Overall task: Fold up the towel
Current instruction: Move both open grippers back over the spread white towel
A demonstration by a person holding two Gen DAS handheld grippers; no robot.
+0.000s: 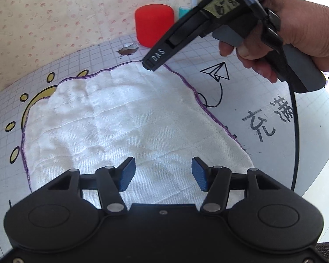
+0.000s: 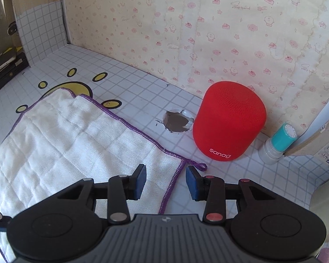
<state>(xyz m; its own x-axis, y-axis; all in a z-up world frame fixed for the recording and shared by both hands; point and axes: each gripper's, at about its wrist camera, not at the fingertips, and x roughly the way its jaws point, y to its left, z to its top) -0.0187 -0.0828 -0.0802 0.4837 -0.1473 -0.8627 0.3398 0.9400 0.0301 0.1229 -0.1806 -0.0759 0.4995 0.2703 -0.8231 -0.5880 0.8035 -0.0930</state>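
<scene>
A white towel [image 1: 125, 120] with purple stitched edging lies spread on the gridded table cover [image 1: 263, 114], over a yellow cartoon print. The left gripper [image 1: 163, 174] hovers above the towel's near part with its blue-padded jaws wide apart, holding nothing. The right gripper [image 2: 166, 180], held in the person's hand [image 1: 296, 37], sits at the towel's far corner by the small purple hanging loop [image 2: 199, 166]; its jaws are also apart, straddling the stitched edge without closing on it. Past that corner the cover has a torn hole [image 2: 177, 121], and just beside it stands a red cylindrical speaker [image 2: 229, 120] marked "sanag". To the speaker's right, near the patterned wall [image 2: 208, 22], stands a small teal-capped bottle [image 2: 278, 141]; its contents cannot be seen.
</scene>
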